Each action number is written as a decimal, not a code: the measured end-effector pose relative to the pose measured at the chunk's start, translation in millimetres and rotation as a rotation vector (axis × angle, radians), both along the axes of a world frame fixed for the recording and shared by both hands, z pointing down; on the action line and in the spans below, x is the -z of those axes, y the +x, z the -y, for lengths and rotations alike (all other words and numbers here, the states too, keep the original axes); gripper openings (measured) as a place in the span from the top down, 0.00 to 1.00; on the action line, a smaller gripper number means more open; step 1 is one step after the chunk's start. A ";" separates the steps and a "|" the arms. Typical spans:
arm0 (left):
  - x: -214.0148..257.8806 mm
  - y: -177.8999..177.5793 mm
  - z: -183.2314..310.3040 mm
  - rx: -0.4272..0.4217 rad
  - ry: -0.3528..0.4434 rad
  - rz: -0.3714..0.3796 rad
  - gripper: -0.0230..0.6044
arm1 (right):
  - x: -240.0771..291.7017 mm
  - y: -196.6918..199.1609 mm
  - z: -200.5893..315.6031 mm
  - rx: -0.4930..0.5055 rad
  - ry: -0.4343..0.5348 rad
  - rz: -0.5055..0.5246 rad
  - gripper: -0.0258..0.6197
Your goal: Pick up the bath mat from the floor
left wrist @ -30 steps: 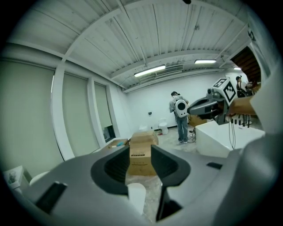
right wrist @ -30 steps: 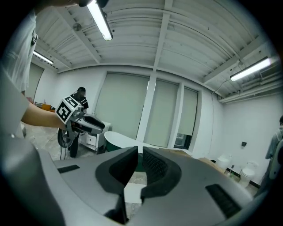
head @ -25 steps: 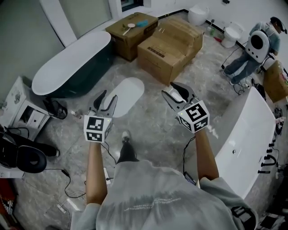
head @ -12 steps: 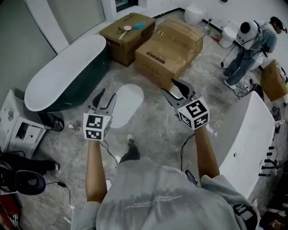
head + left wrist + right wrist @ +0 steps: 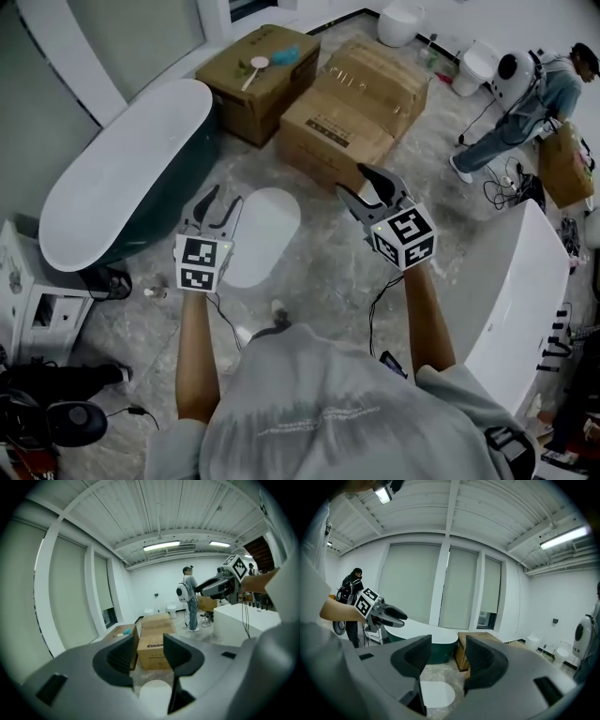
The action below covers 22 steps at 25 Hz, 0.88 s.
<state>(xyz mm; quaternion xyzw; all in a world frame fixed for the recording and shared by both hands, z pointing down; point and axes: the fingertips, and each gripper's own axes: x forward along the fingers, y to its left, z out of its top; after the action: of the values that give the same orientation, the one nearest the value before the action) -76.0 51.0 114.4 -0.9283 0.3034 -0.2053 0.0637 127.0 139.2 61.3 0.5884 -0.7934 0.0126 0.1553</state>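
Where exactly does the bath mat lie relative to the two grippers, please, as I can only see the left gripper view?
Observer: The head view shows the white oval bath mat flat on the floor. It lies ahead of the left gripper and the right gripper, between them, and neither touches it.
Operator: Is the right gripper empty?
Observer: Yes. Its own view shows its fingers apart with nothing between them. Both grippers' fingers have just been opening.
Operator: Is anything beside the mat?
Observer: In the head view, a dark bathtub stands just left of it.
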 end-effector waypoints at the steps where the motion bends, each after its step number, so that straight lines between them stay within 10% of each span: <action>1: -2.6 0.7 10.3 -0.004 -0.004 -0.001 0.66 | -1.9 1.0 10.4 -0.007 -0.005 0.007 0.62; 22: -92.5 -4.1 130.9 0.020 -0.189 0.092 0.66 | -82.0 14.7 131.9 -0.020 -0.197 0.162 0.62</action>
<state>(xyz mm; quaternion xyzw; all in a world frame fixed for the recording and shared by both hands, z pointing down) -80.0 -79.8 206.9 -0.9167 0.2885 -0.2763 -0.0124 141.7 7.2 143.3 0.5753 -0.7924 0.1393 0.1475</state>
